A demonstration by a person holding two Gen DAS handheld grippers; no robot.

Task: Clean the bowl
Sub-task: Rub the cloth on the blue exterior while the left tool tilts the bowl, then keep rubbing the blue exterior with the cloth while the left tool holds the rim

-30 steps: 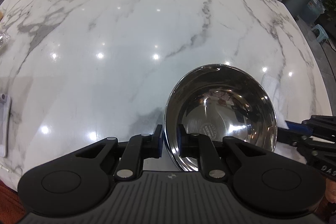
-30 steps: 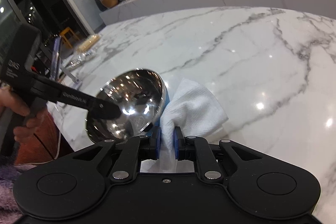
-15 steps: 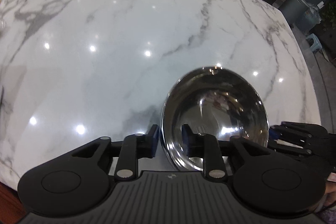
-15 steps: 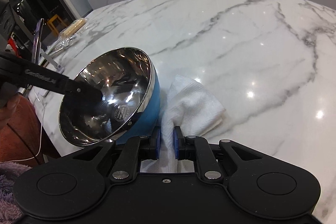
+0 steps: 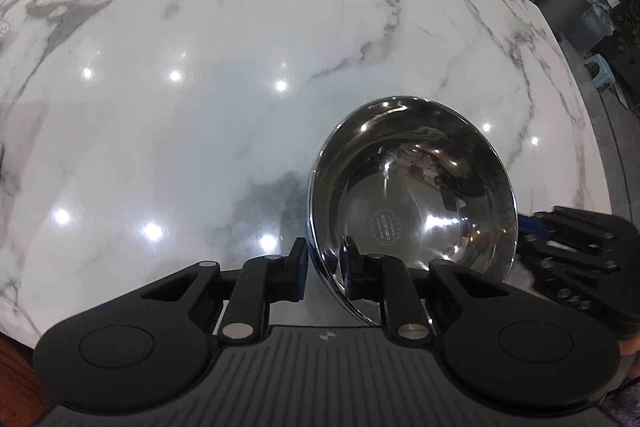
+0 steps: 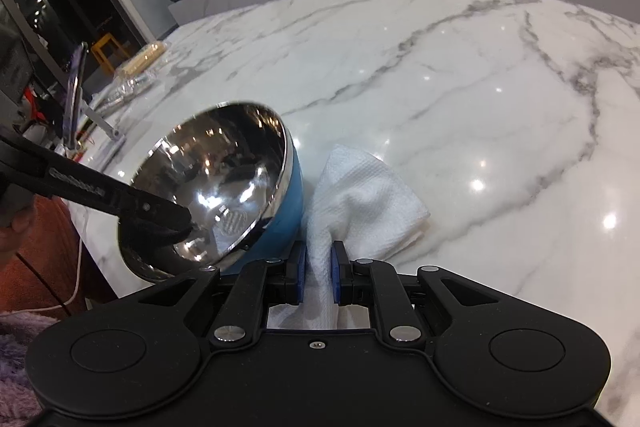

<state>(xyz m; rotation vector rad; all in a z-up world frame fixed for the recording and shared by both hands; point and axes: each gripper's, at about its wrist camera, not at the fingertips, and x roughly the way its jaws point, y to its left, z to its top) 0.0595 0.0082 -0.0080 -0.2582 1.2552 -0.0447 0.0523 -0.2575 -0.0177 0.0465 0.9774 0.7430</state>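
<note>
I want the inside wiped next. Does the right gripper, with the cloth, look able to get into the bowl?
Probably yes. The bowl is tilted, its mouth unobstructed except the left gripper closing on the near rim. The right gripper holds the white cloth beside it.

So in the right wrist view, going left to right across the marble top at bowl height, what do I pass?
Left gripper, jaws closing on the rim → steel bowl with blue outside, tilted → white paper towel, pinched by the right gripper → bare marble tabletop.
</note>
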